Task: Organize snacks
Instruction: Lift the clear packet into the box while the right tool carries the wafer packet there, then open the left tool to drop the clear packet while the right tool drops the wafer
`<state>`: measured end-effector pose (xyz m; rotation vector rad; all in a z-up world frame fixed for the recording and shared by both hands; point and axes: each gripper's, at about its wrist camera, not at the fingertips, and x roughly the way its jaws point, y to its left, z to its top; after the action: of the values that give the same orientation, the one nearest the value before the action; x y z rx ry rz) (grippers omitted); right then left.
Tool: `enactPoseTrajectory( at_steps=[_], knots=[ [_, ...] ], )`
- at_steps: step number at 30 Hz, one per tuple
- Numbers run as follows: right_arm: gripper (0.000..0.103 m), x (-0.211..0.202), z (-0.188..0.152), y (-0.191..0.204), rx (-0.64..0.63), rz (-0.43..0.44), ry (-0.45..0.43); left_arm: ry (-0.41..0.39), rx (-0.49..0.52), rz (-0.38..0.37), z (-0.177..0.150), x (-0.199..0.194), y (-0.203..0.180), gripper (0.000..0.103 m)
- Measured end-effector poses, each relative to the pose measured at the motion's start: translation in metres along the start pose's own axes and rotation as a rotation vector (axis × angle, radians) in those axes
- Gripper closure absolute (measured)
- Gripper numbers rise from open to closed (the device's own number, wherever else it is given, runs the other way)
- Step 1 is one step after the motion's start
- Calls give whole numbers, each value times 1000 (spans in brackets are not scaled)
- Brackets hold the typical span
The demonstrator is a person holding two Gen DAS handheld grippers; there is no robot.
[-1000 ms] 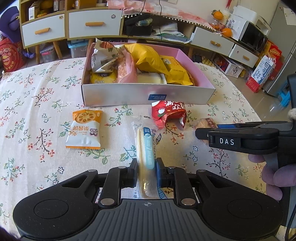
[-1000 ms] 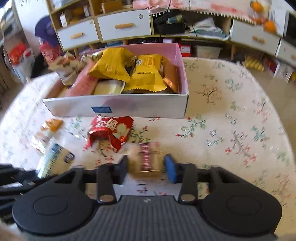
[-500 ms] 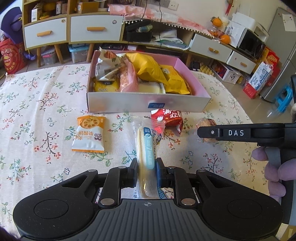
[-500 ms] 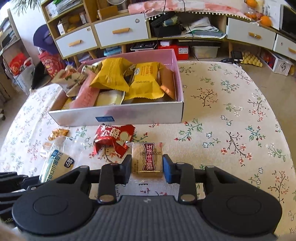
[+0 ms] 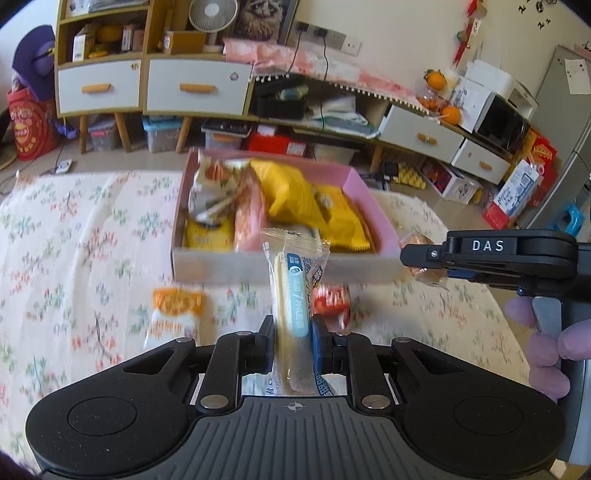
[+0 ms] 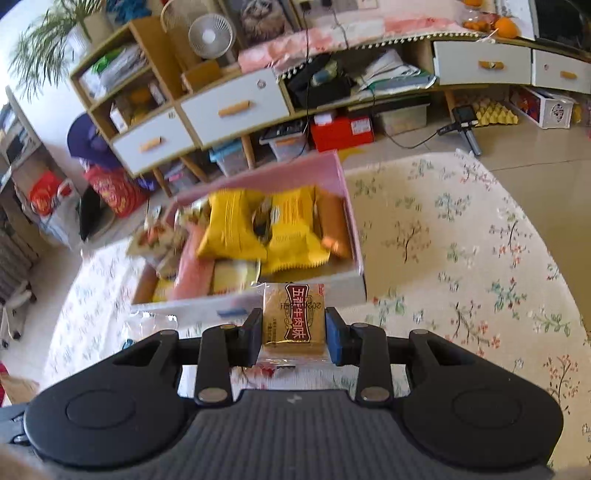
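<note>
Both loaded up: left gripper (image 5: 293, 341) pinches the stick pack (image 5: 291, 295) by its near end, right gripper (image 6: 293, 334) clamps the beef snack (image 6: 294, 317) flat. Both hang near the box (image 6: 351, 206) (mostly full), probably for dropping in.

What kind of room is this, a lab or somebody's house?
Most likely a lived-in home, probably a living or dining room. A table with a floral cloth holds a pink snack box, wooden cabinets with white drawers line the wall, and a desk fan and oranges sit on top.
</note>
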<state>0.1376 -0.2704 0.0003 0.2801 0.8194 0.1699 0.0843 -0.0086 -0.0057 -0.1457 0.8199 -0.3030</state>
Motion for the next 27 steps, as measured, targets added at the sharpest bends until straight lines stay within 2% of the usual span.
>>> enactPoseTrajectory(
  at_steps=[7, 14, 20, 27],
  knots=[
    [71, 22, 24, -18, 113, 60, -22, -30, -45, 24, 42, 28, 4, 86],
    [71, 48, 31, -22, 139, 77, 4, -46, -71, 79, 75, 65, 10, 86],
    [71, 59, 32, -15, 126, 96, 20, -33, -86, 144, 85, 93, 17, 86],
    [71, 59, 32, -12, 110, 112, -3, -62, -66, 170, 88, 102, 16, 84]
  ],
)
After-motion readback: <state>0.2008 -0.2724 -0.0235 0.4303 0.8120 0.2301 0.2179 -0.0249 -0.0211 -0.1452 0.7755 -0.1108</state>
